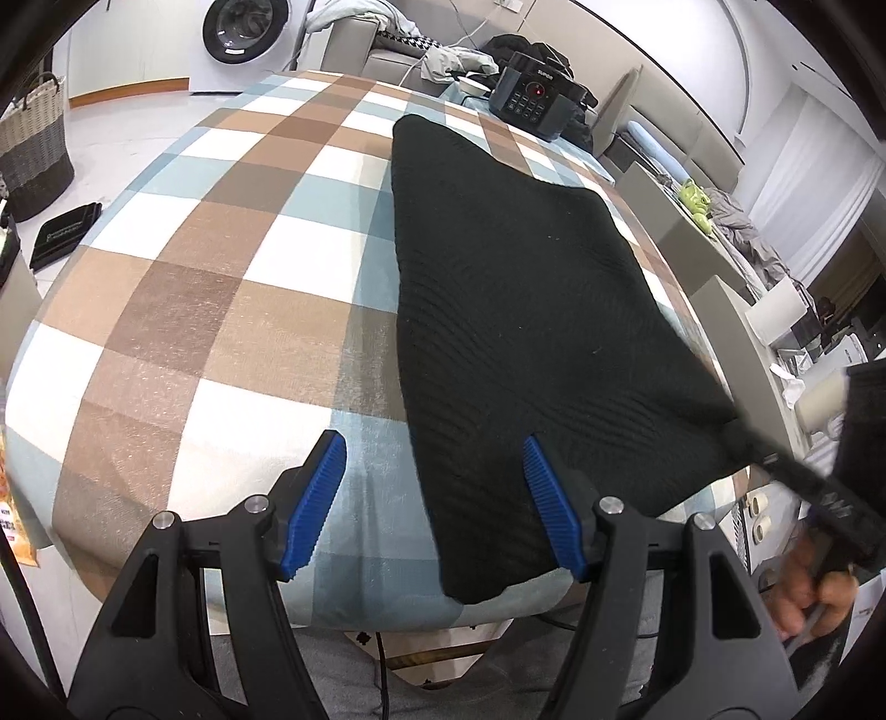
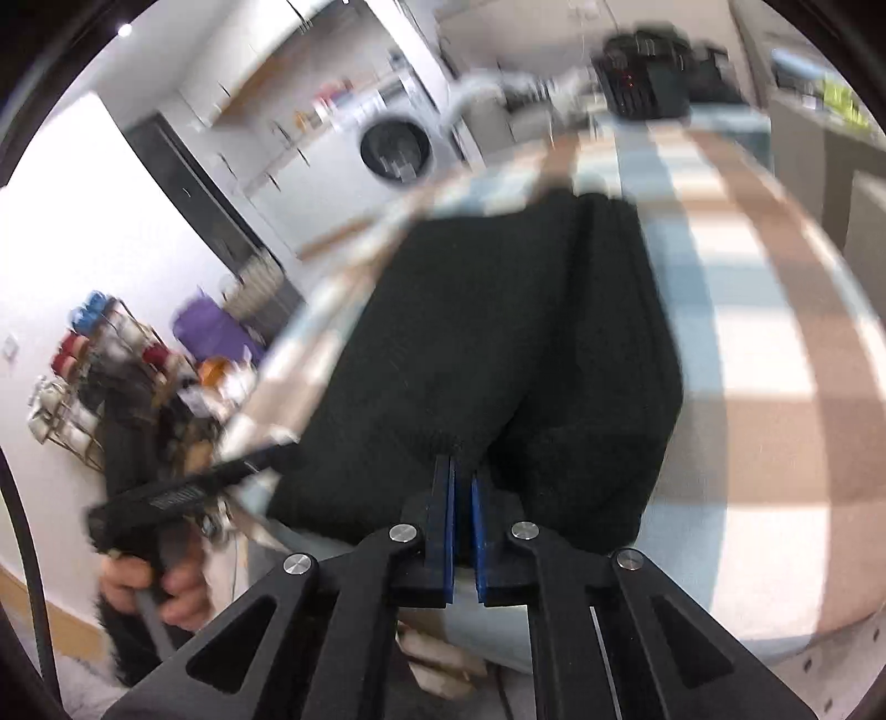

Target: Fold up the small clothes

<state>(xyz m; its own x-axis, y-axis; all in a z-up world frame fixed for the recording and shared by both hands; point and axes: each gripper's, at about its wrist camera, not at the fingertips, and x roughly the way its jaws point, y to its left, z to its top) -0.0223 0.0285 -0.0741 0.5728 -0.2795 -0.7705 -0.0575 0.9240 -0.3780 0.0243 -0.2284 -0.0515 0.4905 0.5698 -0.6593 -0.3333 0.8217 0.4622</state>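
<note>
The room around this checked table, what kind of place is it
Probably a lived-in home, a laundry or utility corner. A front-loading washing machine stands behind the table, a woven basket sits on the floor, and a sofa is heaped with clothes.

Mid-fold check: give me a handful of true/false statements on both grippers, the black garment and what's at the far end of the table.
1. The left gripper is open, with nothing clamped between its blue pads. True.
2. The right gripper is open and well clear of the garment. False: its fingers are nearly closed and pinch the near edge of the black garment.
3. The black garment lies on a checked tablecloth. True.
4. The garment is white with stripes. False: it is plain black knit.
5. A black appliance with a red display sits at the far end of the table. True.
</note>
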